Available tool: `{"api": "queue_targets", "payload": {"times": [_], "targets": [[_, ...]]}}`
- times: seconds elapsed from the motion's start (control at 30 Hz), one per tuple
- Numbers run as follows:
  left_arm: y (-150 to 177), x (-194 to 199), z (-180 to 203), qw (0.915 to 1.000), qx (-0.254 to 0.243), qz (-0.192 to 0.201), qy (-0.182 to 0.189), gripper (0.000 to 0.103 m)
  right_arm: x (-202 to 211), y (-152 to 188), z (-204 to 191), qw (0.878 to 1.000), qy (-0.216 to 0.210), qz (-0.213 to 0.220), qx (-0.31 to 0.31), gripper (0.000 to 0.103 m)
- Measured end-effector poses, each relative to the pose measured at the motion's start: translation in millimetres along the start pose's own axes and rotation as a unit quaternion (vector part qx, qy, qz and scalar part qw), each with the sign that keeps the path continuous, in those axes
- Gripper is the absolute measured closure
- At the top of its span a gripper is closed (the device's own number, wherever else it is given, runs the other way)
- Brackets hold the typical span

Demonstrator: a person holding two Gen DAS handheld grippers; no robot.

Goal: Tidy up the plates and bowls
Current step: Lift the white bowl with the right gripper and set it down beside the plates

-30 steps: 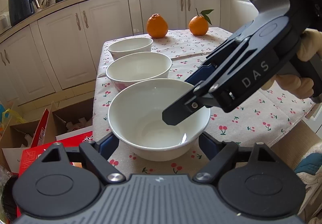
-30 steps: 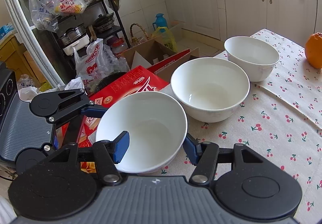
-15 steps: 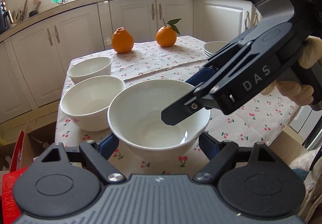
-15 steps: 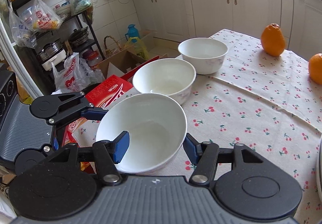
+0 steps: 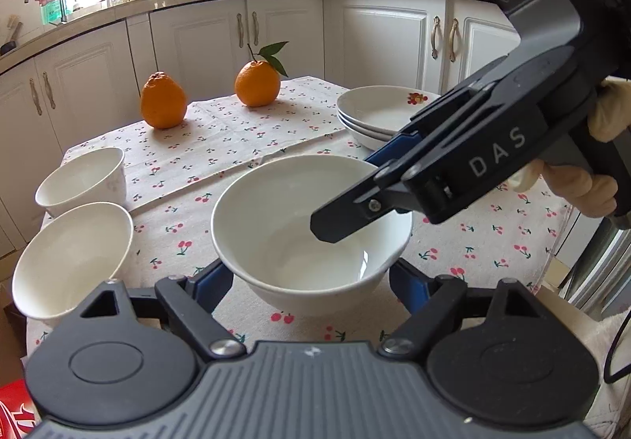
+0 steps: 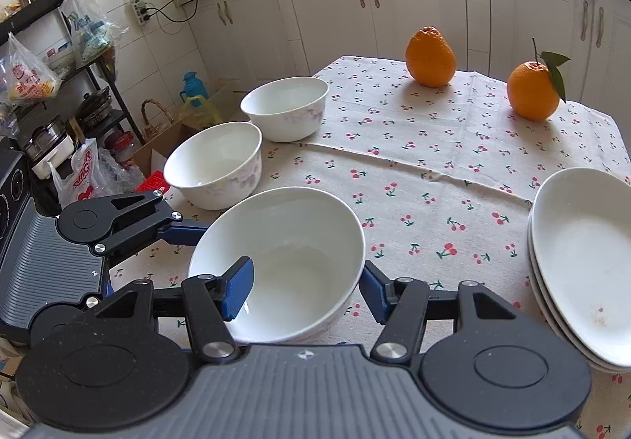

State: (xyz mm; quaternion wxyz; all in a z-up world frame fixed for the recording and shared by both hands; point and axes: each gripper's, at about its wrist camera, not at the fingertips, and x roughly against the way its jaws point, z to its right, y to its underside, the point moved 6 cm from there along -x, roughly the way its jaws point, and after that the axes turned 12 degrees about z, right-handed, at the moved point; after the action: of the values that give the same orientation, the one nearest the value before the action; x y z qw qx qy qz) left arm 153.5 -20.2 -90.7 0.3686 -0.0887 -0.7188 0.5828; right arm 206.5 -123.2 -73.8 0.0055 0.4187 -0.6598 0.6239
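A large white bowl (image 5: 299,238) (image 6: 292,261) is held up over the cherry tablecloth. My right gripper (image 6: 303,287) is shut on the bowl's rim, one blue pad inside, one outside. My left gripper (image 5: 311,281) straddles the bowl's base with its blue pads on either side of it; it is open wide. Two smaller white bowls (image 5: 71,257) (image 5: 84,178) stand at the left of the table; they also show in the right wrist view (image 6: 215,163) (image 6: 286,107). A stack of three white plates (image 5: 384,113) (image 6: 583,265) sits at the right.
Two oranges (image 5: 163,99) (image 5: 257,84) sit at the far side of the table. White kitchen cabinets (image 5: 284,36) stand behind. Boxes, bags and a shelf rack (image 6: 59,92) crowd the floor left of the table. The table edge (image 5: 568,210) is close on the right.
Both grippers have carried the large bowl to the right, away from the two smaller bowls and toward the plate stack, which has come into view.
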Motion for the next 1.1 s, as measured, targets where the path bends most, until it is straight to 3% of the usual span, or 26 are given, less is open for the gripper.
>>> {"api": "queue_targets", "payload": {"times": [0.6, 0.67, 0.73, 0.8, 1.1], "targets": [[1, -19, 4, 0.9999, 0.004, -0.01, 0.008, 0.017, -5, 7, 21, 1.0, 0.014, 0.001, -0.025, 0.035], [0, -18, 4, 0.9999, 0.005, -0.008, 0.009, 0.012, -5, 7, 20, 1.0, 0.012, 0.001, -0.024, 0.031], [-1, -15, 4, 1.0, 0.004, -0.004, 0.007, 0.01, -4, 5, 19, 1.0, 0.017, 0.006, -0.018, 0.016], [-1, -13, 3, 0.9999, 0.005, -0.004, 0.008, 0.007, -1, 2, 17, 1.0, 0.022, 0.017, -0.01, 0.01], [4, 23, -5, 0.9999, 0.012, -0.006, -0.01, 0.005, 5, -8, 5, 0.999, 0.026, 0.032, 0.024, 0.002]]}}
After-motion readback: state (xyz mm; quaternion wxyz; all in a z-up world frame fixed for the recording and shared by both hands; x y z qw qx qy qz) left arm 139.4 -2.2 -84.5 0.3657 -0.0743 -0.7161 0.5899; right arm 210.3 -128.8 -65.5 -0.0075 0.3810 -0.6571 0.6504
